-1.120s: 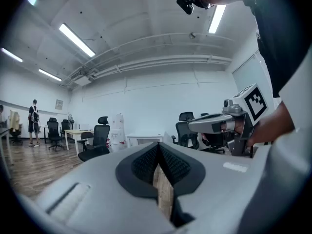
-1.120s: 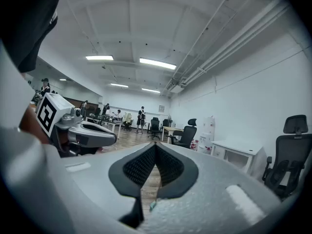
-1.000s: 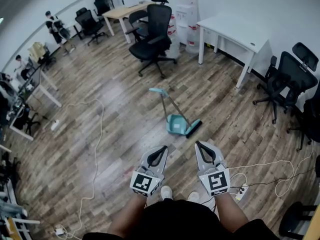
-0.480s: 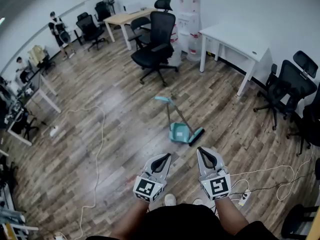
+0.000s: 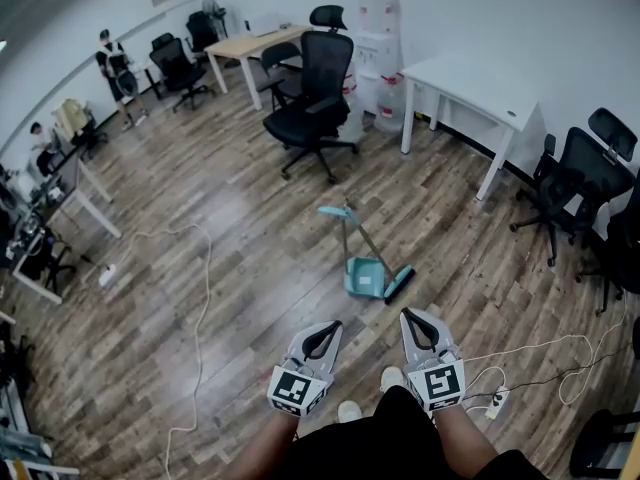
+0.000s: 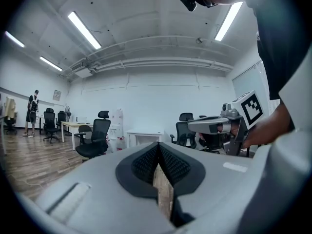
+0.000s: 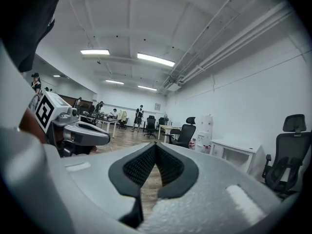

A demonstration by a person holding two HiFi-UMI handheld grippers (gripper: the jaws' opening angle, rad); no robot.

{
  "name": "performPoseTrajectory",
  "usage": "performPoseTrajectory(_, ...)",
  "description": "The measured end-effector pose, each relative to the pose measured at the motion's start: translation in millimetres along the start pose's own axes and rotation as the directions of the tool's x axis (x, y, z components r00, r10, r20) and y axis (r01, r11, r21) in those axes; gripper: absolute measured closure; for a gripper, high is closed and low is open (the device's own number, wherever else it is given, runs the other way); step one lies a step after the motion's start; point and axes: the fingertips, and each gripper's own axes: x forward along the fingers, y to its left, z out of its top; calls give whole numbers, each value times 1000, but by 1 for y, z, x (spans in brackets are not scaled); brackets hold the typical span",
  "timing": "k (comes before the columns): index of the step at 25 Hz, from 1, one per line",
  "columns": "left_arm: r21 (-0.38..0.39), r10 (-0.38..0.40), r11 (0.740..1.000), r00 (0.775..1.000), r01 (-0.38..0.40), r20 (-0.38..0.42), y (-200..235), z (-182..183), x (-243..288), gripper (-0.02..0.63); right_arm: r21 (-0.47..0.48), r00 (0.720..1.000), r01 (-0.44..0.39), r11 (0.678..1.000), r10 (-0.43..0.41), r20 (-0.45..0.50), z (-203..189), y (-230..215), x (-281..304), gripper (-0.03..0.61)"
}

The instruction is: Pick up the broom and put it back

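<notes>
Now, broom (image 5: 398, 285) just beside teal dustpan (image 5: 364, 279).

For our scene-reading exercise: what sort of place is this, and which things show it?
Probably an open-plan office: a black wheeled office chair, a white rectangular desk and a pale wooden table stand on a brown wood-plank floor.

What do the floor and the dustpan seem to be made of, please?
Floor: probably wood planks or wood-look laminate; brown grain, plank seams and a soft sheen under the lights.
Dustpan: likely plastic; uniform teal colour and a smooth moulded shape.
</notes>
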Motion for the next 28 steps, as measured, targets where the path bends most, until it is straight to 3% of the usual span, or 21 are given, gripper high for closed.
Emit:
performPoseTrajectory(6, -6, -9, 1000, 1000, 9, -26, 23, -16, 28, 595, -9, 999, -26, 1000, 26, -19, -7, -14, 36, 575)
performPoseTrajectory(13, 10, 19, 1000, 1000, -19, 1, 55, -1, 82, 595, -31, 996, -92, 995, 91, -20, -14, -54, 83, 575)
performPoseTrajectory(28, 10, 71, 997, 992, -70, -101, 109, -10, 174, 596, 35, 978, -207, 978, 208, -29, -34, -113, 168, 575)
